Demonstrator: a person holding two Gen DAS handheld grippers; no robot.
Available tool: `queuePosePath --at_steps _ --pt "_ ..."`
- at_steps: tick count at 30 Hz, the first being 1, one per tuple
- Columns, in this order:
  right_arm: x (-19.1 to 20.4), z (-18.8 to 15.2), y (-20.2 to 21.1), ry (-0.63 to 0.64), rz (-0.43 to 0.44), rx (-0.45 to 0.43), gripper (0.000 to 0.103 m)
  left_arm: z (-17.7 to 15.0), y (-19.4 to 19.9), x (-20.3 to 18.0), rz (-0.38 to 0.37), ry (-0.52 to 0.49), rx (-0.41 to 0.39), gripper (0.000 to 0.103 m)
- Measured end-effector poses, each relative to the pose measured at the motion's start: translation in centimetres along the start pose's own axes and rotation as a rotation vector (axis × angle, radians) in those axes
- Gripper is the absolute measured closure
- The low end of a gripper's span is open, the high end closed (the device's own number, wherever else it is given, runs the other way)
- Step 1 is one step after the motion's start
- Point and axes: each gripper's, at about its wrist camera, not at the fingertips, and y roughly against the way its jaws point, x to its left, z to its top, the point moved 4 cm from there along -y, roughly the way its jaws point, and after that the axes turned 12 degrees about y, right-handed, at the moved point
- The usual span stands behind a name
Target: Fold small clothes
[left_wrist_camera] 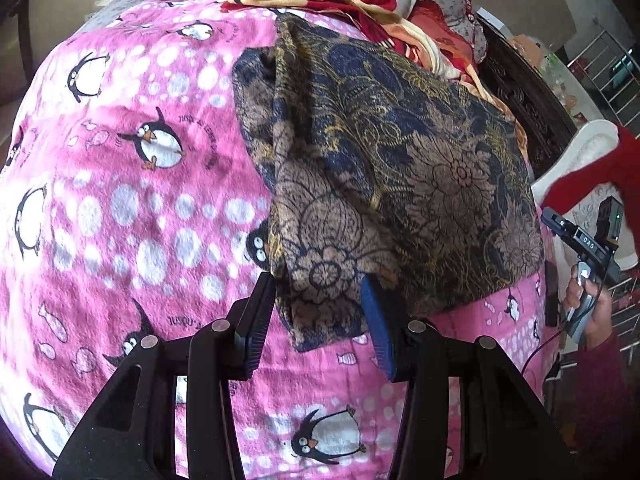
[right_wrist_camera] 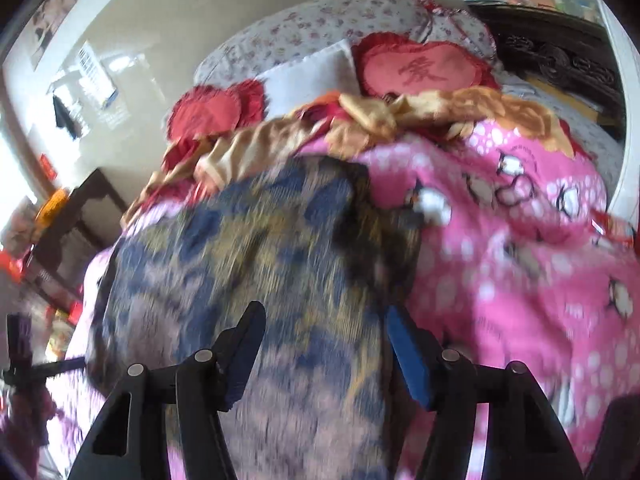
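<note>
The patterned garment (left_wrist_camera: 400, 168), dark blue with brown and gold flowers, lies partly folded on the pink penguin blanket (left_wrist_camera: 120, 208) that covers the bed. One layer is doubled over another, and a narrow corner trails off its near edge toward the left gripper (left_wrist_camera: 320, 312).

That gripper's jaws stand apart on either side of this corner. The black pad sits at the cloth's left edge and the blue pad at its right, and they do not seem to press it, though the cloth hides part of the gap.

In the right wrist view the garment (right_wrist_camera: 260, 280) is blurred. The right gripper (right_wrist_camera: 326, 344) hovers over its near part with jaws spread wide and cloth showing between them, unpinched.

To the right of the garment, in the left wrist view, a hand (left_wrist_camera: 592, 304) in a red sleeve holds the other gripper's handle, whose small label reads "DAS".

On the blanket, left of the garment, curved printed text begins "JUSQU'"; the rest is too small to read.

Beyond the garment's far edge lies a rumpled red and gold floral quilt (right_wrist_camera: 400, 116). Past that sit a heart-shaped red cushion (right_wrist_camera: 424, 68) with one large red character embroidered on it, a second red cushion (right_wrist_camera: 204, 112), and a flower-print pillow (right_wrist_camera: 320, 20). A dark carved headboard (right_wrist_camera: 560, 56) stands to the right of them.
</note>
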Motion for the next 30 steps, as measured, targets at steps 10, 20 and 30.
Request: queuePosePath --at_steps 10,20,30 --pt "-0.5 -7.0 1.6 -0.124 0.018 0.058 0.043 -1.5 -1.9 0.0 0.005 0.026 -0.003 0.062" --pt "0.2 -6.2 4.1 -0.132 0.053 -0.007 0.097 -1.8 2.3 -1.0 0.040 -0.101 -0.064 0.098" --pt "-0.7 -8.7 2.1 -0.114 -0.036 0.137 0.085 -3.6 0.7 1.4 0.104 -0.047 -0.035 0.101"
